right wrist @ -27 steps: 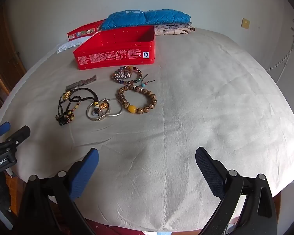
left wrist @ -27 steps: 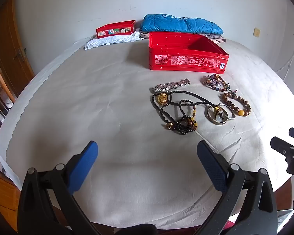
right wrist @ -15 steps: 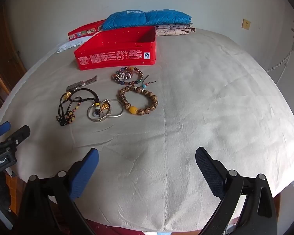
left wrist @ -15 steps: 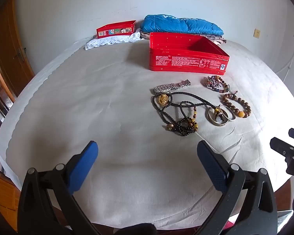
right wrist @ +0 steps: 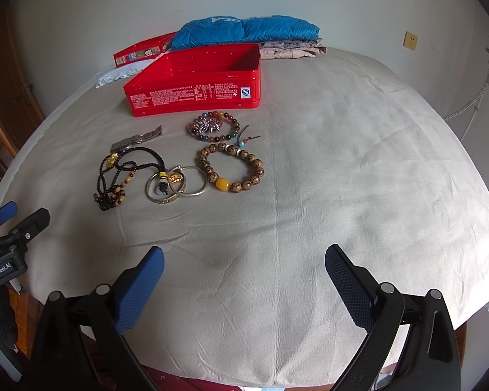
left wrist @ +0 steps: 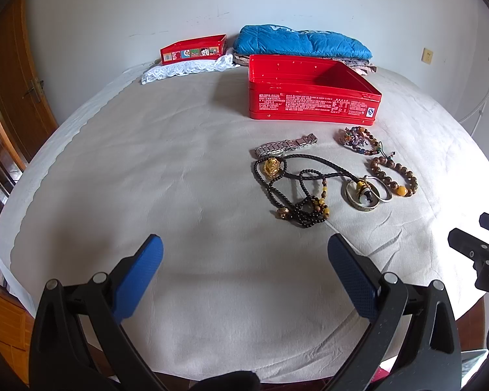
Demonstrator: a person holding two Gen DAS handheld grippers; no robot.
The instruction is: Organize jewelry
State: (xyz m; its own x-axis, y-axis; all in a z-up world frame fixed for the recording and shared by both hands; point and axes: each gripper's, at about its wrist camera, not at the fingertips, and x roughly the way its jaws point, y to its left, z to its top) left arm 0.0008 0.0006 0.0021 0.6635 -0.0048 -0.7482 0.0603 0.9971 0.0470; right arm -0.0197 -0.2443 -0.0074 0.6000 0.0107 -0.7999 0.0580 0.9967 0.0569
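An open red tin box [left wrist: 313, 97] [right wrist: 195, 88] stands on the cloth-covered table. In front of it lie a silver watch [left wrist: 285, 146] [right wrist: 137, 140], a black bead necklace with gold pendant [left wrist: 296, 189] [right wrist: 120, 176], silver bangles [left wrist: 366, 192] [right wrist: 176, 184], a brown wooden bead bracelet [left wrist: 394, 176] [right wrist: 231, 167] and a multicoloured bead bracelet [left wrist: 357, 138] [right wrist: 213, 127]. My left gripper [left wrist: 244, 270] is open and empty, near the front edge, short of the necklace. My right gripper [right wrist: 244, 277] is open and empty, right of the jewelry.
A red lid [left wrist: 194, 50] rests on white lace [left wrist: 185, 68] at the back. Folded blue quilt and clothes [left wrist: 303, 44] [right wrist: 247, 31] lie behind the box. A wooden door [left wrist: 13, 75] is at the left. The table edge runs just under both grippers.
Both grippers have edged slightly back or tilted; the jewelry sits a little lower and farther in each view. Nothing on the table has moved.
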